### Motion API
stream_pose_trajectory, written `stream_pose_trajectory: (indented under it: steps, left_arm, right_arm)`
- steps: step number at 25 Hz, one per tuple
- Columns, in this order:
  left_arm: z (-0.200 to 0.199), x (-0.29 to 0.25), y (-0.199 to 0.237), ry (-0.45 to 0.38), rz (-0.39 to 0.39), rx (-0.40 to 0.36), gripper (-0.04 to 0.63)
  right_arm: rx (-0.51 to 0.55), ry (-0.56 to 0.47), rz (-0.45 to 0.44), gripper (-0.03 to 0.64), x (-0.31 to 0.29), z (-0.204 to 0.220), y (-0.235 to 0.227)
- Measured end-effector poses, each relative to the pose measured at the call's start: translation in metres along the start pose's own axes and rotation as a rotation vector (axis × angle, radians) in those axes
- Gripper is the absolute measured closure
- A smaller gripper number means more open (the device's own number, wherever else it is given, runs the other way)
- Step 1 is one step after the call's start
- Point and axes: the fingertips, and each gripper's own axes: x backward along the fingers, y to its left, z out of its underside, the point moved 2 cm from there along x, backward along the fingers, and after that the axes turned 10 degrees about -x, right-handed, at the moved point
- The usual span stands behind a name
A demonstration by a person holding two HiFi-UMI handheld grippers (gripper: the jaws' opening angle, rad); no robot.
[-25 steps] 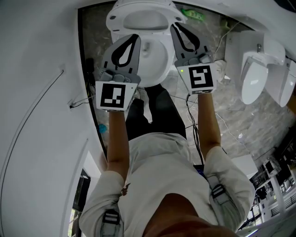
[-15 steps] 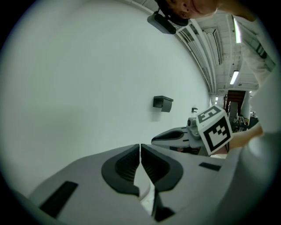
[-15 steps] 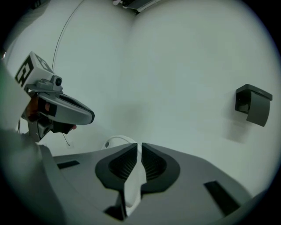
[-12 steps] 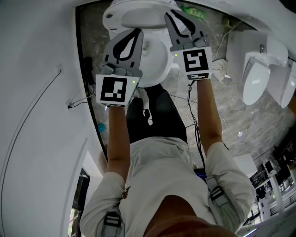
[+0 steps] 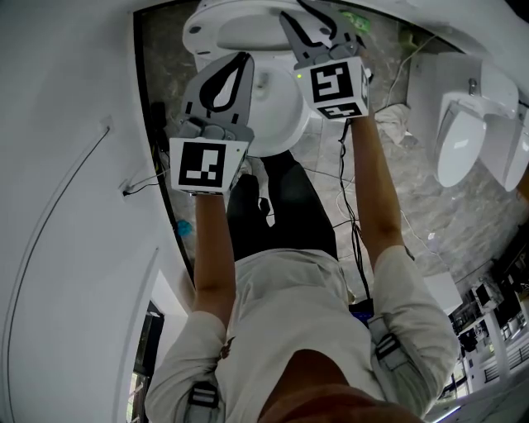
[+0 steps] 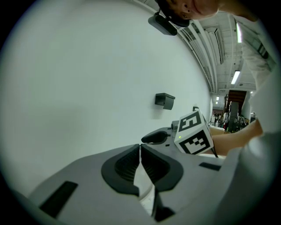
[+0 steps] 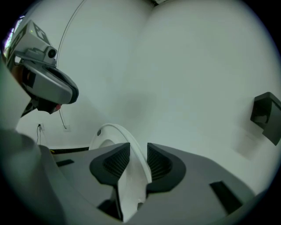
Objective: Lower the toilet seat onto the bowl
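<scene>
The white toilet point(image 5: 277, 116) stands at the top of the head view, its bowl open. The raised seat point(image 5: 240, 29) leans back above the bowl. My right gripper point(image 5: 318, 12) reaches the seat's right side. Its jaws have just been opening, and the seat's thin white edge point(image 7: 116, 136) now runs between the pads, which do not clamp it. In the right gripper view that gripper point(image 7: 138, 151) straddles the rim. My left gripper point(image 5: 240, 59) hangs shut over the bowl's left rim with nothing in it; its tips point(image 6: 140, 149) meet.
A white wall point(image 5: 66, 165) closes in on the left. A second toilet point(image 5: 459, 140) stands at the right, with a crumpled cloth point(image 5: 397, 120) and cables point(image 5: 347, 190) on the marble floor between. A black box point(image 6: 164, 100) is mounted on the wall.
The right gripper has moved up the picture to the seat and its jaws have opened around the seat's edge. The left gripper has barely shifted and stays shut.
</scene>
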Motion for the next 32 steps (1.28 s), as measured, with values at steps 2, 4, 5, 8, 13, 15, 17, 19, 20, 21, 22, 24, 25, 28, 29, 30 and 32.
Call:
stream_pose_trajectory:
  steps: [2,4,5,8,13,15,17,19,20,21,22,24,25,28,29,30,32]
  left_arm:
    - [0.003,0.001,0.003,0.004,-0.002,0.005,0.568]
    - [0.007,0.002,0.006,0.007,-0.006,0.008,0.568]
    - [0.008,0.002,0.006,0.008,-0.008,0.010,0.568]
    - [0.010,0.003,0.007,0.006,-0.013,0.018,0.568]
    - [0.015,0.003,0.008,0.017,-0.011,0.024,0.568]
    - [0.016,0.003,0.010,0.015,-0.011,0.027,0.568]
    - [0.016,0.004,0.010,0.015,-0.009,0.027,0.568]
    - [0.017,0.004,0.010,0.016,-0.007,0.024,0.568]
    - [0.017,0.004,0.010,0.016,-0.006,0.022,0.568]
    - [0.018,0.005,0.010,0.016,-0.006,0.021,0.568]
    - [0.018,0.005,0.011,0.017,-0.006,0.020,0.568]
    - [0.020,0.007,0.012,0.020,-0.005,0.018,0.568]
    - [0.021,0.008,0.013,0.022,-0.002,0.012,0.568]
    - [0.025,0.009,0.016,0.019,-0.003,0.006,0.568]
    - [0.026,0.010,0.017,0.017,-0.007,0.010,0.568]
    - [0.026,0.011,0.018,0.016,-0.009,0.014,0.568]
    - [0.028,0.012,0.017,0.015,-0.006,0.018,0.568]
  right_arm:
    - [0.004,0.010,0.003,0.476,-0.005,0.003,0.001]
    - [0.011,0.013,0.002,0.474,-0.009,0.004,0.002]
    - [0.014,0.015,0.001,0.472,-0.010,0.005,0.003]
    - [0.014,0.027,-0.003,0.474,-0.014,0.010,0.003]
    - [0.010,0.015,0.005,0.471,-0.014,0.014,0.005]
    - [0.019,0.013,0.012,0.472,-0.013,0.014,0.006]
    - [0.025,0.010,0.030,0.482,-0.011,0.014,0.006]
    - [0.020,0.004,0.049,0.508,-0.009,0.013,0.006]
    - [0.018,0.002,0.054,0.508,-0.009,0.013,0.006]
    - [0.017,0.001,0.059,0.508,-0.008,0.013,0.005]
    - [0.016,0.003,0.063,0.508,-0.007,0.013,0.005]
    - [0.016,0.005,0.068,0.508,-0.006,0.014,0.006]
    - [0.017,0.000,0.067,0.508,-0.005,0.013,0.007]
    - [0.018,-0.010,0.064,0.508,-0.003,0.011,0.009]
    - [0.017,-0.013,0.063,0.508,-0.002,0.010,0.010]
    - [0.015,-0.015,0.064,0.508,-0.001,0.010,0.011]
    - [0.014,-0.017,0.069,0.508,0.002,0.010,0.014]
